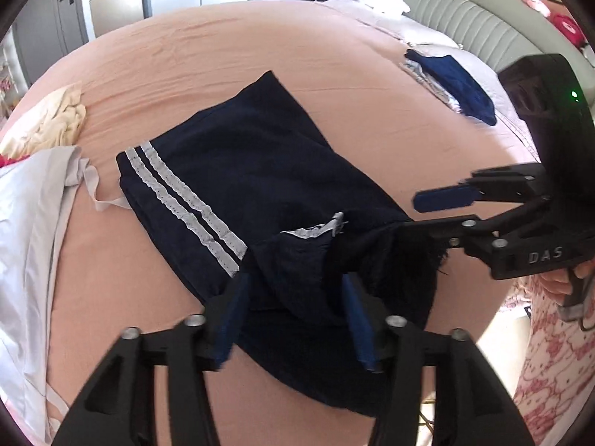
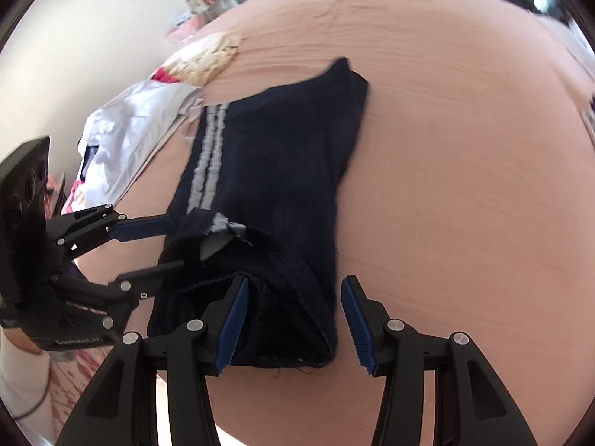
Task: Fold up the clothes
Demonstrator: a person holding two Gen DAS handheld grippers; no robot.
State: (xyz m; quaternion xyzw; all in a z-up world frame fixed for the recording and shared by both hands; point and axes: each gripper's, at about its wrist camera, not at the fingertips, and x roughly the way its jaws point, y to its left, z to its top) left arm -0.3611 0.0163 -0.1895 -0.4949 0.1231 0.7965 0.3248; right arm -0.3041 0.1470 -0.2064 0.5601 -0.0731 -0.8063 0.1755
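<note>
Navy shorts [image 1: 238, 171] with white side stripes lie near the bed's [image 1: 208, 55] front edge, the near end bunched up. Left hand-held gripper [image 1: 293, 319] spread astride that bunched edge, pads not pressing; right hand-held gripper [image 2: 293, 319] likewise spread over the adjoining corner. Probably just set down, ready for regripping.

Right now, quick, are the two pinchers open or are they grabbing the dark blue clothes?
Left gripper: open, fingers astride the navy garment, not pinching it.
Right gripper: open, the garment's near corner between its fingers, not gripped.
</note>
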